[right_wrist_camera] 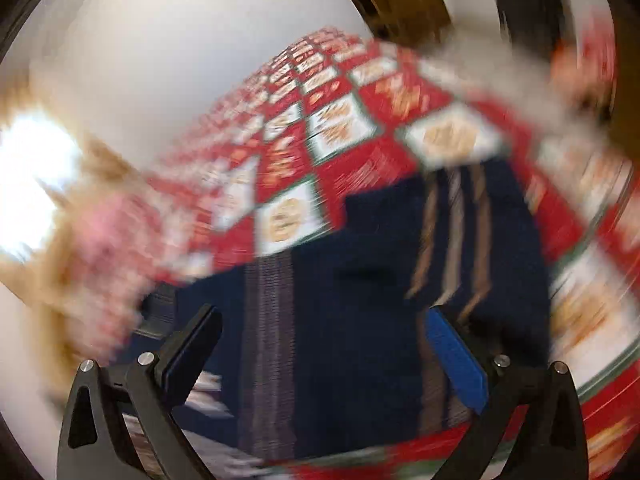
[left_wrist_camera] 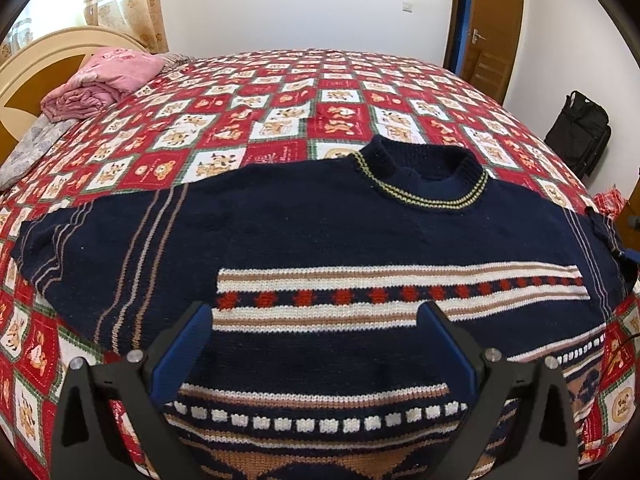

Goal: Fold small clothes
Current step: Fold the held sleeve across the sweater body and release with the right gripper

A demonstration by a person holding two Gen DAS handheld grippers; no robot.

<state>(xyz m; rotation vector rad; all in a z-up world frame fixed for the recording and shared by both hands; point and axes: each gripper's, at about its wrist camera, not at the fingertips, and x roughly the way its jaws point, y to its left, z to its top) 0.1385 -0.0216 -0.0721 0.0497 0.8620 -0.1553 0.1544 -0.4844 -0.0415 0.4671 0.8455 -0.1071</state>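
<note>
I'm seeing a navy knitted sweater [left_wrist_camera: 304, 232] showing cream, tan and red-diamond bands, lying against a red-and-white checked bear-print quilt [left_wrist_camera: 280, 96]; a pink folded blanket [left_wrist_camera: 100, 80] is sitting beyond.

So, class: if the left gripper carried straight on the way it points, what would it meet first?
Probably the navy sweater: the open left gripper aims across its striped chest, spread flat on the red quilt. Height above the knit is unclear.
</note>
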